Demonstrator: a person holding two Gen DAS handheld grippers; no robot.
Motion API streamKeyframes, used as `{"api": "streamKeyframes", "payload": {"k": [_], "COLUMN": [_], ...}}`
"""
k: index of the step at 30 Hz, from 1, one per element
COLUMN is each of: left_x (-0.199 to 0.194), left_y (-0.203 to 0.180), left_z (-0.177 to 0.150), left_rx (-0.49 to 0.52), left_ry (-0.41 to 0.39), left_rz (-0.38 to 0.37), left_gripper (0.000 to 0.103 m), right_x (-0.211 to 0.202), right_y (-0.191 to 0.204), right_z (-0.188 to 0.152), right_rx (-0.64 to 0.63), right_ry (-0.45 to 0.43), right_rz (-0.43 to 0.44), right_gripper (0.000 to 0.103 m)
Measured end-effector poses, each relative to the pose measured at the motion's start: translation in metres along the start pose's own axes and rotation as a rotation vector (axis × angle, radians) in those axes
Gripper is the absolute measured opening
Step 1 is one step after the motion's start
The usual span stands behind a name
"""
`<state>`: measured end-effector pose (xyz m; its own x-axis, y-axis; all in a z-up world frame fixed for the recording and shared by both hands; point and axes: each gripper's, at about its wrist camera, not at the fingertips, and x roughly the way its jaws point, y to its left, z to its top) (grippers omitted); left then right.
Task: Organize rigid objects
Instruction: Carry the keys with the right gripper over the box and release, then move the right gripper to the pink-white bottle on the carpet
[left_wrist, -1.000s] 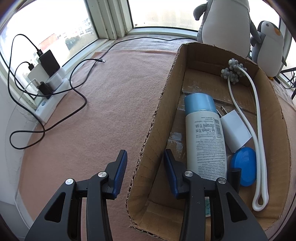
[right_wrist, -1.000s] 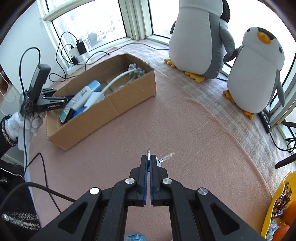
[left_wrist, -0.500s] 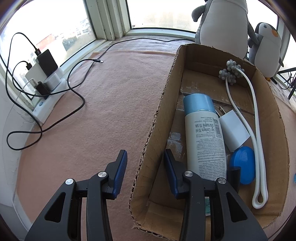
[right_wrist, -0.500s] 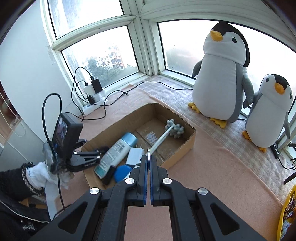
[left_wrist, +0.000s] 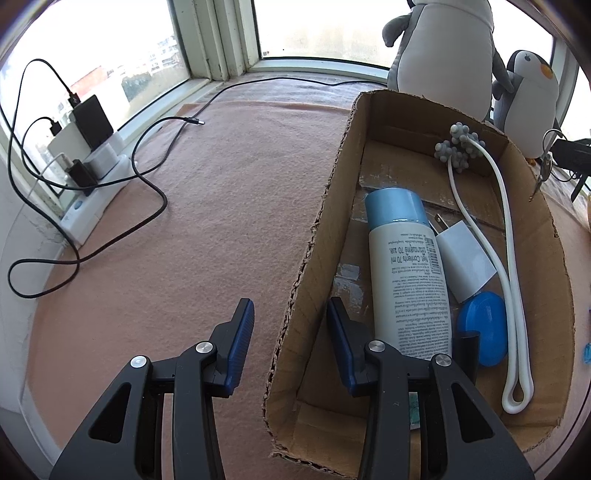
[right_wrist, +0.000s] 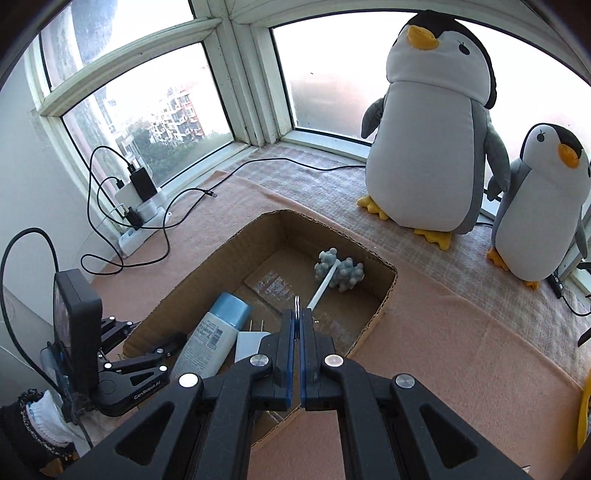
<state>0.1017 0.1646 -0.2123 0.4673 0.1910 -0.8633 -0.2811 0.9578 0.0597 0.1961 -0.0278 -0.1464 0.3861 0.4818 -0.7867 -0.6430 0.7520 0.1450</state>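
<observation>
A cardboard box (left_wrist: 321, 236) lies on the pink blanket; it also shows in the right wrist view (right_wrist: 384, 280). In it are a white bottle with a blue cap (left_wrist: 406, 273), a white plug adapter (left_wrist: 463, 262), a blue round case (left_wrist: 484, 328) and a white looped handle with a grey knobbly head (left_wrist: 458, 147). My left gripper (left_wrist: 290, 332) is open, its jaws astride the box's left wall. My right gripper (right_wrist: 297, 321) is shut on a thin metal key ring (right_wrist: 296, 302) and hangs above the box; the keys show at the far right of the left wrist view (left_wrist: 543, 166).
Two plush penguins, a large one (right_wrist: 428, 147) and a small one (right_wrist: 543, 206), stand by the window. A power strip with chargers and black cables (left_wrist: 85, 162) lies at the left. A yellow object (right_wrist: 583, 417) sits at the right edge.
My right gripper has lifted with the key ring from the blanket and moved over the box. My left gripper has stayed astride the box wall.
</observation>
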Motion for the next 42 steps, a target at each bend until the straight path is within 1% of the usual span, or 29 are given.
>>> {"api": "streamKeyframes", "payload": {"k": [3, 6, 10, 20, 21, 23, 24, 25, 26, 29, 34, 38, 40, 42], "left_x": [0.0, 0.0, 0.0, 0.0, 0.0, -0.001, -0.001, -0.001, -0.001, -0.001, -0.001, -0.001, -0.001, -0.001], "left_y": [0.0, 0.0, 0.001, 0.0, 0.001, 0.0, 0.0, 0.0, 0.0, 0.0, 0.0, 0.0, 0.0, 0.0], "left_z": [0.0, 0.0, 0.0, 0.0, 0.0, 0.0, -0.001, -0.001, -0.001, -0.001, -0.001, -0.001, -0.001, -0.001], "left_rx": [-0.002, -0.004, -0.005, -0.006, -0.007, -0.006, -0.006, -0.006, -0.006, -0.006, -0.005, -0.003, -0.001, 0.0], "left_ry": [0.0, 0.001, 0.001, 0.002, 0.002, 0.001, 0.001, 0.001, 0.001, 0.001, 0.001, -0.001, -0.002, -0.002], "left_rz": [-0.001, -0.003, -0.004, -0.004, -0.004, -0.003, -0.003, -0.003, -0.003, -0.003, -0.005, -0.006, -0.008, -0.01], "left_gripper": [0.039, 0.039, 0.039, 0.039, 0.039, 0.039, 0.039, 0.039, 0.039, 0.039, 0.039, 0.039, 0.039, 0.039], "right_x": [0.009, 0.013, 0.017, 0.026, 0.027, 0.026, 0.024, 0.021, 0.018, 0.008, -0.017, -0.049, -0.07, -0.092], "right_y": [-0.002, -0.004, -0.004, -0.009, -0.011, -0.013, -0.013, -0.012, -0.012, -0.012, -0.017, -0.034, -0.046, -0.057], "right_z": [-0.001, 0.0, 0.002, 0.006, 0.006, 0.006, 0.005, 0.004, 0.003, 0.002, -0.004, -0.018, -0.028, -0.039], "right_rx": [0.0, 0.014, 0.01, 0.028, 0.04, 0.048, 0.043, 0.037, 0.035, 0.056, 0.081, 0.172, 0.216, 0.237], "right_ry": [0.018, 0.022, 0.031, 0.056, 0.066, 0.065, 0.058, 0.048, 0.034, 0.017, -0.018, -0.043, -0.068, -0.1], "right_rz": [-0.025, -0.023, -0.042, -0.039, -0.03, -0.035, -0.041, -0.046, -0.044, -0.015, -0.003, 0.043, 0.039, 0.011], "right_gripper": [0.002, 0.002, 0.002, 0.003, 0.005, 0.017, 0.028, 0.038, 0.04, 0.041, 0.041, 0.041, 0.041, 0.041]}}
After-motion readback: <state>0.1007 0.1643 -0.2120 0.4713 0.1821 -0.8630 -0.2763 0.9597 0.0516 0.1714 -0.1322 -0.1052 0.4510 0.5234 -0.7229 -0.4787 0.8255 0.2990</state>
